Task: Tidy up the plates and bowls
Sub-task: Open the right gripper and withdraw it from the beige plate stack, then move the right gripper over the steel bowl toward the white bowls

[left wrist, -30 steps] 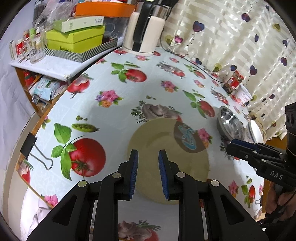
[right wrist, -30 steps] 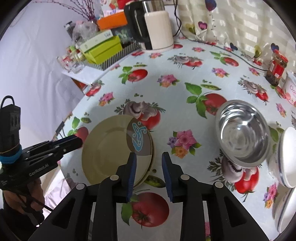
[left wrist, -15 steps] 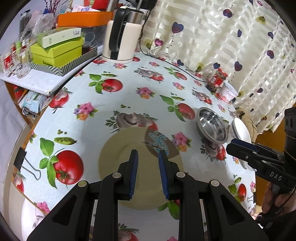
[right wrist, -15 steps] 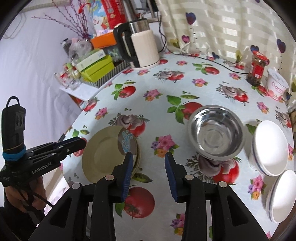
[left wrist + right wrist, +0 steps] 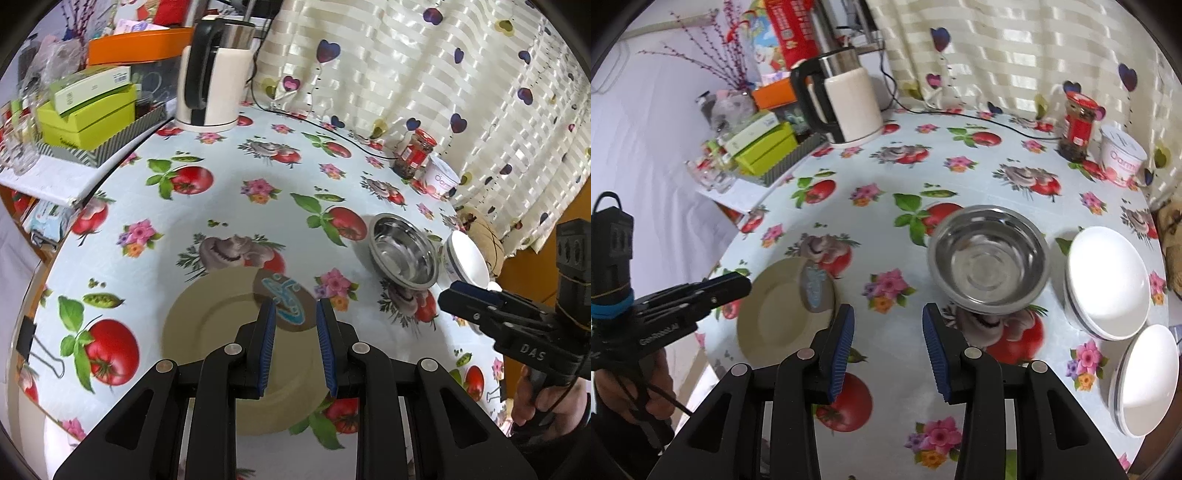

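1. While the person stands at the round surface (image 5: 979, 173) with its tomato-and-flower cloth, the left gripper (image 5: 294, 345) hangs over the near left edge, its jaws a little apart with nothing between them.
2. Below those jaws lies a beige plate (image 5: 775, 314), flat on the cloth, with a smaller brown saucer (image 5: 814, 288) bearing a blue pattern resting on its far right rim.
3. Toward the middle, the right gripper (image 5: 888, 349) hovers above bare cloth; its jaws have just been opening and stand spread, empty.
4. Just beyond its right jaw sits a steel bowl (image 5: 988, 258), upright and empty.
5. Right of that, close beside it, is a stack of white bowls (image 5: 1108, 286), and a second white stack (image 5: 1145, 380) sits nearer the front edge.
6. At the back, from left to right, stand green boxes (image 5: 764, 147), a white kettle (image 5: 849, 107) with a black handle, a red-lidded jar (image 5: 1078, 127) and a white tub (image 5: 1123, 157) against the striped curtain (image 5: 1015, 55).
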